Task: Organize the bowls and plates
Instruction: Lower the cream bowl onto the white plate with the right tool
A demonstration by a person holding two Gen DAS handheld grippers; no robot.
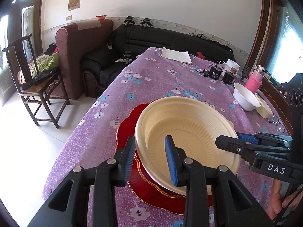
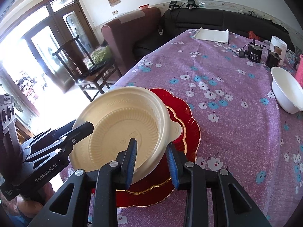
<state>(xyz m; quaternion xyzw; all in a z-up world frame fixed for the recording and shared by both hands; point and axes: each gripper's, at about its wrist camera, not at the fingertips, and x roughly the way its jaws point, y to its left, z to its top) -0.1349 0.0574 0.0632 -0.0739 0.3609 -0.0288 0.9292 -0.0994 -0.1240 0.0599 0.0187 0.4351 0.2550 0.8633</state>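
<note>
Two grippers meet on one cream bowl, which sits tilted over a red plate on the purple flowered tablecloth. At the left of our left-wrist view stand a wooden chair and a brown armchair. Next comes our left gripper, its jaws narrowly parted and straddling the bowl's near rim, one blue pad outside and one inside; we cannot tell whether both pads press on it. Further right, our right gripper straddles the rim on the opposite side the same way, jaws narrowly parted, one pad inside and the other just beside the bowl's tab; again we cannot tell whether it clamps. Well apart, near the table's right edge, sit a white bowl and, touching it, another cream bowl.
</note>
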